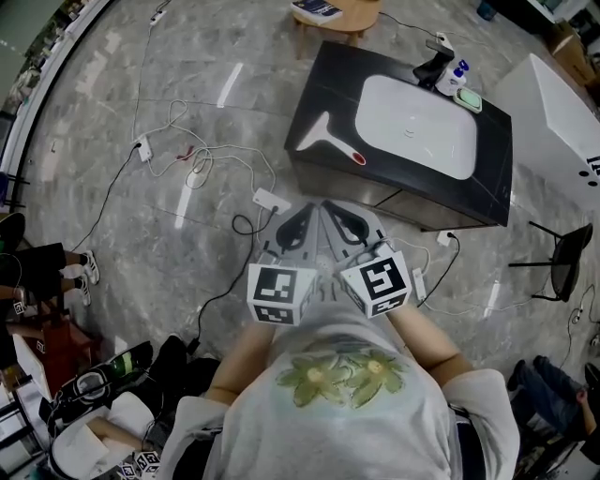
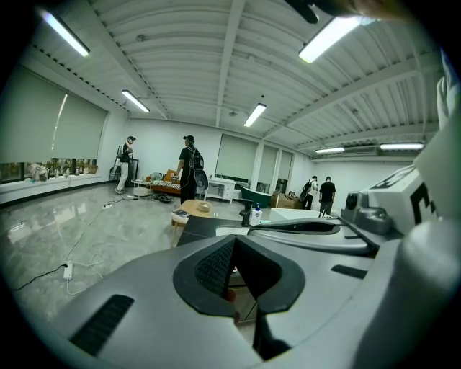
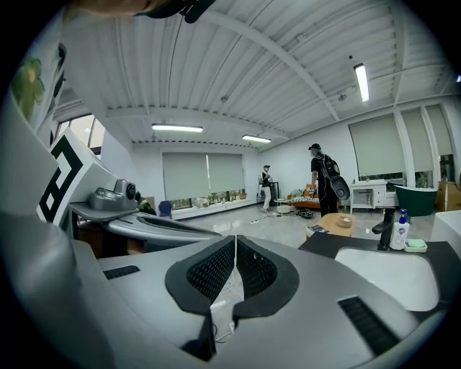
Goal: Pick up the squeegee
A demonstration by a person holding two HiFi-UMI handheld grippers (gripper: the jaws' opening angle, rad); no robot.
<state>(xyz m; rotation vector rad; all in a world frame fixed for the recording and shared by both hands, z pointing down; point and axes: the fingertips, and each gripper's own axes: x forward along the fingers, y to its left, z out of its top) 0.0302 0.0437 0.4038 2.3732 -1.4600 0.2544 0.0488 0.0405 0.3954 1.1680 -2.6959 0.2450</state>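
Observation:
The squeegee (image 1: 327, 135) is white with a red spot at its handle end. It lies on the left part of a black counter (image 1: 317, 82), beside a white sink (image 1: 417, 127). Both grippers are held close together in front of the person's chest, short of the counter's near edge and apart from the squeegee. The left gripper (image 1: 309, 212) (image 2: 234, 239) has its jaws together with nothing between them. So does the right gripper (image 1: 334, 209) (image 3: 235, 238). I do not see the squeegee in either gripper view; the sink (image 3: 385, 275) shows in the right gripper view.
A black faucet (image 1: 433, 67), a soap bottle (image 1: 457, 73) and a green soap dish (image 1: 468, 99) stand at the counter's far end. Cables and power strips (image 1: 271, 200) lie on the marble floor. A black chair (image 1: 565, 262) and a white cabinet (image 1: 561, 112) stand right; a wooden table (image 1: 337, 17) beyond.

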